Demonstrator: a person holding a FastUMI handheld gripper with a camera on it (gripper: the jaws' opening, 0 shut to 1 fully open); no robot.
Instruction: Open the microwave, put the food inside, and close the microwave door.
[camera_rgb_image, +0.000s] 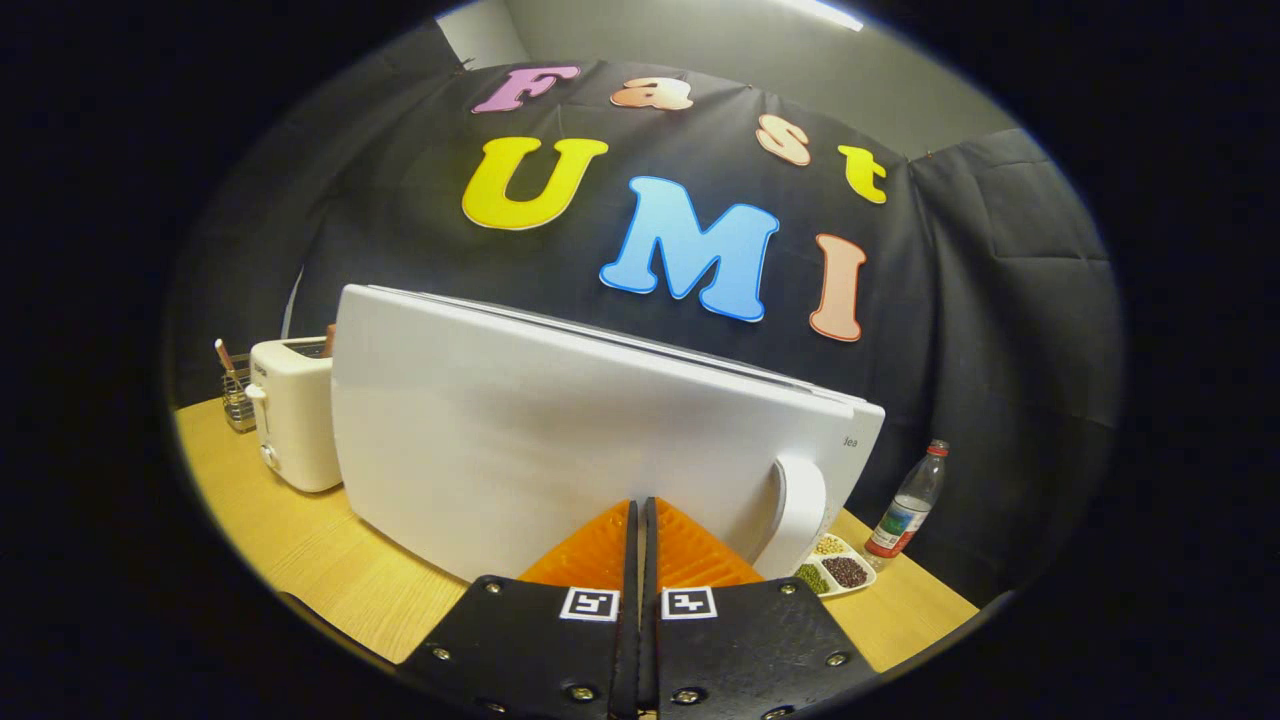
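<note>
The gripper (640, 510) has its fingers pressed together with nothing between them, their tips right up against the white microwave door (560, 450). The microwave's curved handle (800, 515) sits just right of the fingertips. Near right of it on the wooden table (290, 540) lies a divided dish of beans and grains (835, 570), then a water bottle (908, 505). Far left stands a cream toaster (292, 415), a wire utensil holder (238, 395) beyond it.
</note>
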